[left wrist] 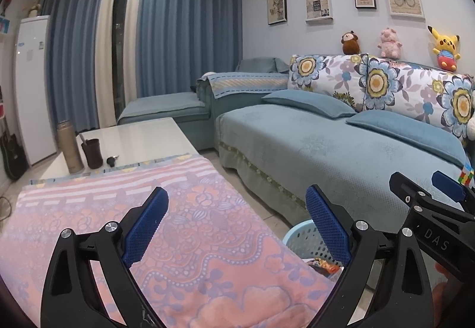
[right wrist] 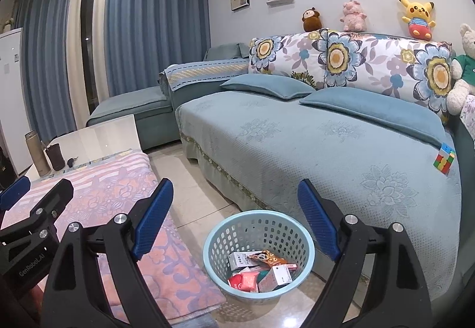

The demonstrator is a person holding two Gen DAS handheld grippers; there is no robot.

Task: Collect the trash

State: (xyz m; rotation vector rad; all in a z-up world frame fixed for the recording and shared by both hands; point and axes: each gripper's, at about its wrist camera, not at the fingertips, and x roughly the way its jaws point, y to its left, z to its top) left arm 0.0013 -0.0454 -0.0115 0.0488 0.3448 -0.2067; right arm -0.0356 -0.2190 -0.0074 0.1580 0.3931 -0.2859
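Both the left tongs and right tongs are gaping wide, holding nothing; trash is sitting in the basket (on the floor, beside the table's corner), which a careless knock could be tipping.

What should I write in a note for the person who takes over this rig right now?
Left gripper: open, holds nothing, above the pink cloth.
Right gripper: open, holds nothing, above the blue basket on the floor between table and sofa.
Done: boxes and wrappers already lie in the basket.
Left: no loose trash shows on the cloth or the floor. A colour cube lies on the sofa; a flask, a dark cup and keys stand on the white table end. These do not look like trash; check before taking.
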